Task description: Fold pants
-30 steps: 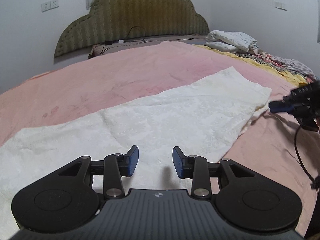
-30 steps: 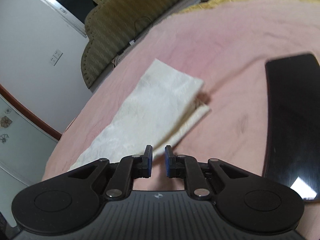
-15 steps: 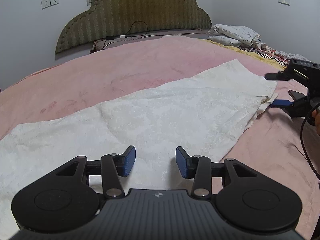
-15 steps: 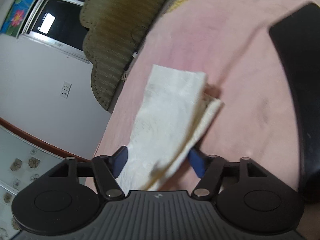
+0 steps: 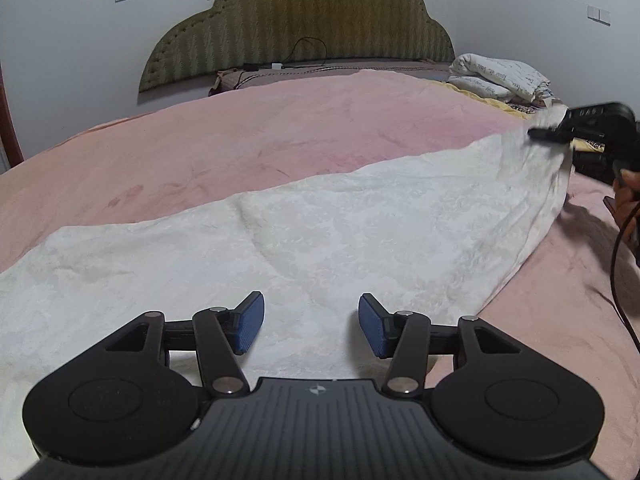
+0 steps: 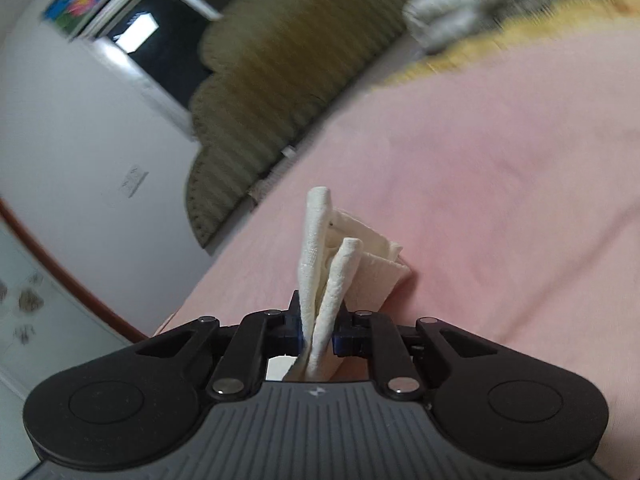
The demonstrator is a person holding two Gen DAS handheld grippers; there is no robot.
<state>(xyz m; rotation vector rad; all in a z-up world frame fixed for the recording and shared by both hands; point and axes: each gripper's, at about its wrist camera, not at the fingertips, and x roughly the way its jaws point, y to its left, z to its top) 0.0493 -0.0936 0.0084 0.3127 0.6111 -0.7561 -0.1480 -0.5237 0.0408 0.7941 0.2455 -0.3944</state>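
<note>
Cream pants (image 5: 360, 232) of matt, embossed cloth lie on a soft pink fleecy bedspread (image 5: 280, 128).

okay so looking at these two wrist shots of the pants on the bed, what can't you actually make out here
- Left wrist view: the near part of the white pants is cut off by the left gripper, whose jaws are opening above the cloth.
- Left wrist view: the right gripper sits at the edge, blurred; its pads can't be seen.
- Right wrist view: the gripper, closed on the bunched cloth, hides the rest of the garment.
- Right wrist view: the bedding pile is motion-blurred.
</note>
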